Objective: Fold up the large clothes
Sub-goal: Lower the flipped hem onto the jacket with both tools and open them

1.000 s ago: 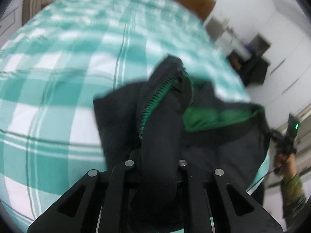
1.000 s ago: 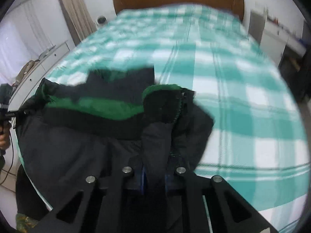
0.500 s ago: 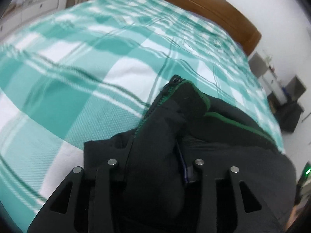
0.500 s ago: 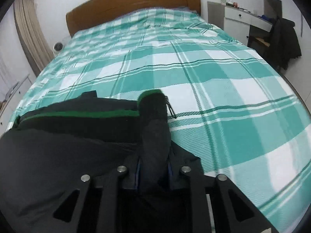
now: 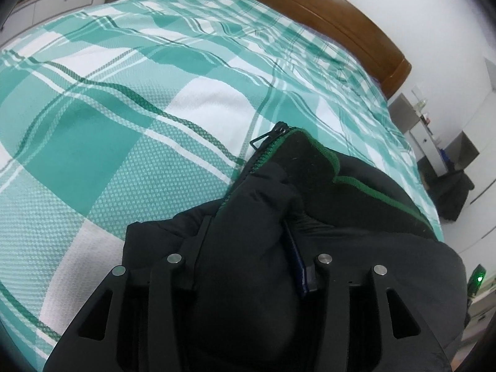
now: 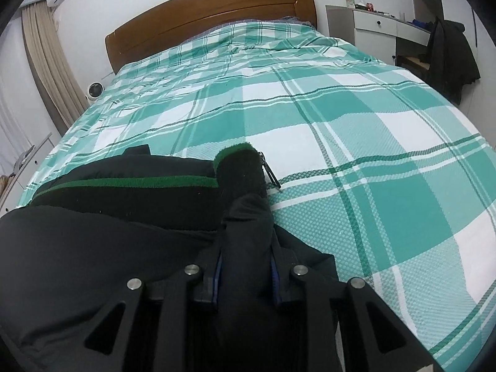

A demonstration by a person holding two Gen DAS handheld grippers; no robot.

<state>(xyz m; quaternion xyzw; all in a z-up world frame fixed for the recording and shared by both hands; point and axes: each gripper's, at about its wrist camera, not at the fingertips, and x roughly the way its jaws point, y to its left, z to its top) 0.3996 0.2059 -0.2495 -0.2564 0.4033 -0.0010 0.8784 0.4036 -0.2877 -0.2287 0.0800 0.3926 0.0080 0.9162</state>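
Bed (image 6: pixel 356 99): bears our jacket (image 6: pixel 93 248), laid near its foot. Left gripper (image 5: pixel 245 260): jaws just widened, collar fold loose between them. Right gripper (image 6: pixel 245 276): opened slightly, pads still touching fabric. Risk: cloth snags on withdrawal, undoing the lay.

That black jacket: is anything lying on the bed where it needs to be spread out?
Nothing visible does. The black jacket lies at the near edge of the checked bedspread, and the cover ahead shows only a few wrinkles up to the headboard.
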